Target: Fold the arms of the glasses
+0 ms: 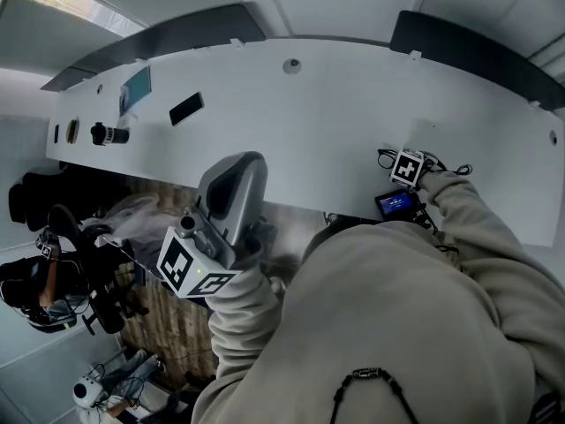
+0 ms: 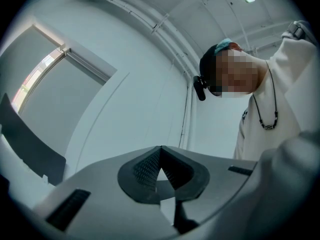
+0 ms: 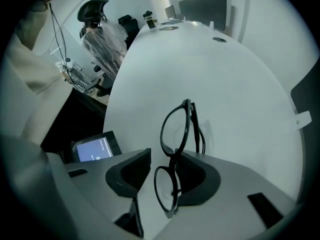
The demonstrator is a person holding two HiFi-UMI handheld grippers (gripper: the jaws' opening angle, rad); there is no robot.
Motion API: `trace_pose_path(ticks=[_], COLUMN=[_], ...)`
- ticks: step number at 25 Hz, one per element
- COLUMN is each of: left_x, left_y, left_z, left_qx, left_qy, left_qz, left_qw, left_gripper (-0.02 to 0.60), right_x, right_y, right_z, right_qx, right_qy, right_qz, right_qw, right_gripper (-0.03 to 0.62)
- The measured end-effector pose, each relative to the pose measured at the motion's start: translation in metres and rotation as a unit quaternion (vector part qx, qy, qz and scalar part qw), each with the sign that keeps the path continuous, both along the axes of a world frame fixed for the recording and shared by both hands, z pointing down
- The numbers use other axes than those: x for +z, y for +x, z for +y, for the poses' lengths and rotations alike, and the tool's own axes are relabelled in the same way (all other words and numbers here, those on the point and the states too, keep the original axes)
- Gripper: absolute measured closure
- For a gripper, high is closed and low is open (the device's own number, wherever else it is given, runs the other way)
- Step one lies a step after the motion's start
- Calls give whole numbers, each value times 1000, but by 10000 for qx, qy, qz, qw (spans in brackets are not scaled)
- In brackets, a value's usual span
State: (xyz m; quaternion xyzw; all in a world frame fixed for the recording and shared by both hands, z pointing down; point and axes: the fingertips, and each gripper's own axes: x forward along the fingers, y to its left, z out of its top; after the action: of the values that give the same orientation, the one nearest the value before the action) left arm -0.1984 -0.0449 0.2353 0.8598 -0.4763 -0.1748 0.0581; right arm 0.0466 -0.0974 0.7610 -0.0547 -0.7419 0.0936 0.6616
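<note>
Black round-rimmed glasses point(image 3: 176, 154) sit on the smooth white desk point(image 3: 235, 84), a little in from its near edge and towards its right end. One lens is between the jaws of the right gripper point(image 3: 166, 180) and the other reaches out past their tips. Both arms appear to lie tucked behind the frame, running along it rather than sticking out, so the folding looks finished on both sides, though the hinges are too small to check. The right gripper points steeply down at the desk with its jaws released. The left jaw is clearly apart from the frame, and the right jaw is just beside it and seems not to press. Whether the frame leans on that jaw I cannot tell. A small dark device with a lit screen point(image 3: 95, 148) lies at the near edge, just beside this gripper. The left gripper point(image 2: 161, 176) is held up off the desk near the person's chest, its jaws clenched together on nothing, and it has no part in the work. By my reading, all that is left is to draw the right gripper up and away without knocking the frame over or springing an arm open again.
</note>
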Motion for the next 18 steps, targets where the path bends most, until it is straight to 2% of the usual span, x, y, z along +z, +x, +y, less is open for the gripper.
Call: trace_pose_path(ticks=[3, 8, 10, 12, 13, 14, 16, 18], left_x=[0, -2, -1, 0, 1, 3, 8, 11], left_y=[2, 8, 11, 16, 19, 23, 34, 48], left_z=[1, -1, -4, -7, -10, -13, -21, -27], left_qx=[28, 173, 265, 378, 438, 498, 625, 800], left_qy=[12, 52, 58, 58, 53, 36, -28, -69], left_qz=[13, 10, 24, 26, 20, -7, -129, -220], left_qw=[10000, 9998, 9996, 9993, 9990, 9988, 9980, 9965], left_gripper=[577, 577, 577, 577, 577, 577, 577, 577], right_x=[-16, -53, -73, -98, -114, -132, -173, -214], right_y=[-24, -24, -26, -33, -37, -42, -48, -46], right_z=[-9, -27, -33, -37, -39, -42, -52, -63], right_qx=[-86, 565, 798, 1109, 1350, 1660, 2323, 2757], right_qy=[242, 458, 529, 463, 328, 135, -241, -362], right_qz=[-691, -1113, -1429, -1930, -2309, -2757, -3660, -4350], right_qw=[9973, 9911, 9851, 9738, 9630, 9467, 9008, 8564], right_gripper=[441, 425, 427, 428, 439, 459, 522, 543])
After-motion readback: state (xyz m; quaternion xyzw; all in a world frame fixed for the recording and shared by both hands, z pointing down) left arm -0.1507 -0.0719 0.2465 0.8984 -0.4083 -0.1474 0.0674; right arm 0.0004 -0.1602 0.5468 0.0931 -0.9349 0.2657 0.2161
